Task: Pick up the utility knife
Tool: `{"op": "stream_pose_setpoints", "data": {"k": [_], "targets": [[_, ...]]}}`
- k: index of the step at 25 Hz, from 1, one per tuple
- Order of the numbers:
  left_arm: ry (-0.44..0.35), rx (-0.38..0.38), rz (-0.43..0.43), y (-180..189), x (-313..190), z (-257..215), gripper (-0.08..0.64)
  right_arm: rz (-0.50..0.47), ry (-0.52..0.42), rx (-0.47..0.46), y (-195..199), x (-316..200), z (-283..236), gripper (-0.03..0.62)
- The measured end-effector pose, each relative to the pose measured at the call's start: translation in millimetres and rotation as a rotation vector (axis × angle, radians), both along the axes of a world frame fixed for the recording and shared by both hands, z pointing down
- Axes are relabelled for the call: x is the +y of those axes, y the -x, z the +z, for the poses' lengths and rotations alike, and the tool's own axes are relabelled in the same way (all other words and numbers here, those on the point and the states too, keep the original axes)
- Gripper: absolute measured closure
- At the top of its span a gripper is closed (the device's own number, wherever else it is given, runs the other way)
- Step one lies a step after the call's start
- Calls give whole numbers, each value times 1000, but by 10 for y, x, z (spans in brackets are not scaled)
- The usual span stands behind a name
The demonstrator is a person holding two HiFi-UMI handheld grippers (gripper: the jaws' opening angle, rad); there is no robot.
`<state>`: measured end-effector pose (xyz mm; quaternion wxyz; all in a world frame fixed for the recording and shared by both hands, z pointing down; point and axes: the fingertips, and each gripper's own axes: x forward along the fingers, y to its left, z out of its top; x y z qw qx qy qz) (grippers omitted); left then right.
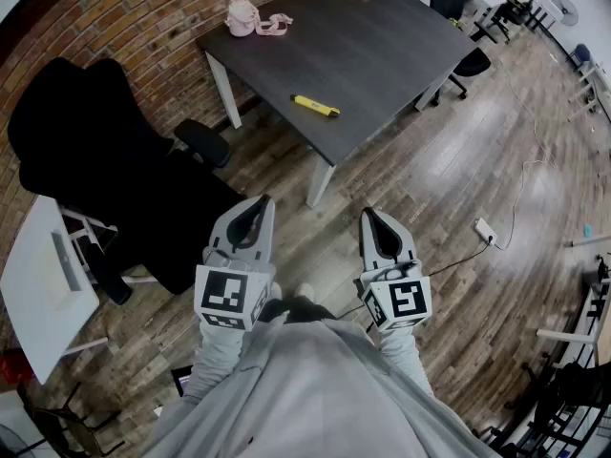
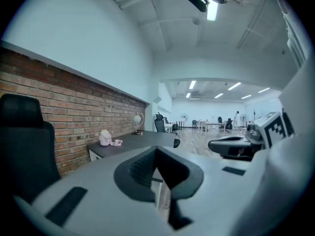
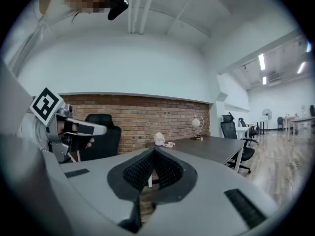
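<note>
In head view alone, utility knife [image 1: 315, 106]

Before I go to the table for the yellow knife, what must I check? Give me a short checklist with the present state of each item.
1. Utility knife lies free on the table: ok.
2. Left hand-held gripper empty: ok.
3. Right hand-held gripper empty: ok.
4. Jaws open for the grasp: not ok, both shut.
5. Knife within reach: not ok, table stands well ahead.
6. Blade retracted: cannot tell.
</note>
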<state>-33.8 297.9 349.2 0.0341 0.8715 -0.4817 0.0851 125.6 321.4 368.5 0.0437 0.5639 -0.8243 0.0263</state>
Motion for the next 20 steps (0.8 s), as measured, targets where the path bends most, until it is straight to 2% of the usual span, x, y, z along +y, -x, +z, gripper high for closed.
{"op": "stream_pose_setpoints", "data": {"k": [11, 20], "targets": [[4, -16, -60, 91, 86, 35, 541, 1, 8, -41, -122, 10, 54, 574], [16, -8, -57, 209, -490, 160, 541, 2, 41, -39, 19, -531, 223, 574]]}}
